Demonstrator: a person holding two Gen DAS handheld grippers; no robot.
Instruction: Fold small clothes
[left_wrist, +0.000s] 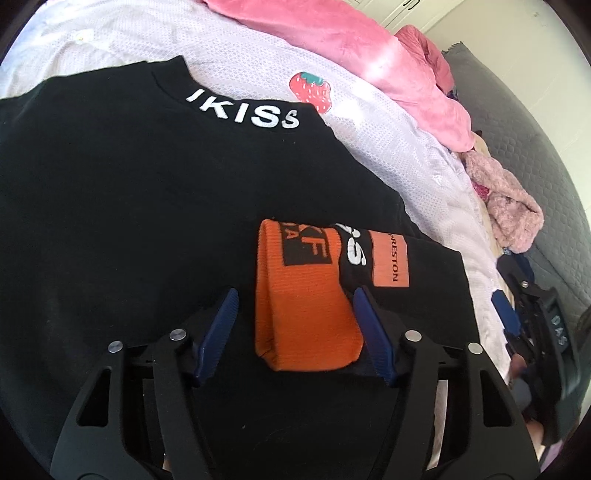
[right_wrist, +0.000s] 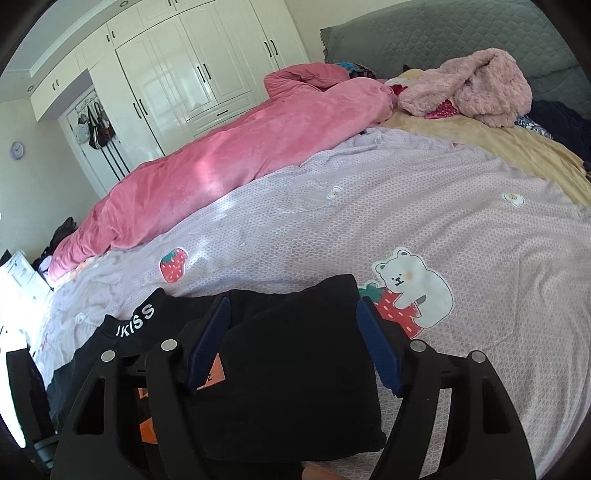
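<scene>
The black sweatshirt (left_wrist: 110, 229) lies spread on the bed, directly under and ahead of both claws, its collar lettering at the far side and one sleeve drawn across the body so that the orange ribbed cuff (left_wrist: 295, 302) sits between the fingers of the left claw (left_wrist: 295, 328). That claw stands open: its blue pads flank the cuff, the right-hand one just beside or touching the edge, but neither presses on it. The right claw (right_wrist: 295, 339) is open too, poised over the folded black edge of the garment, with nothing between its pads.

The step in hand looks like settling the sleeve fold before the next fold of the body. To do it well, I would lay the cuff flat and square to the sleeve, not bunched, then take the next edge low, pinching both layers together so the inner one does not slide. The knit is thick and soft (it will hold a loose crease but spring at the ribbing), so press the fold down along its length.

The cuff is a stiff, close-ribbed band with a sewn black patch; the sweatshirt is matte and heavy. Beneath it the lilac bedspread (right_wrist: 406, 229) is thin and waffle-textured, with printed strawberries, and would ruck up if dragged.
</scene>
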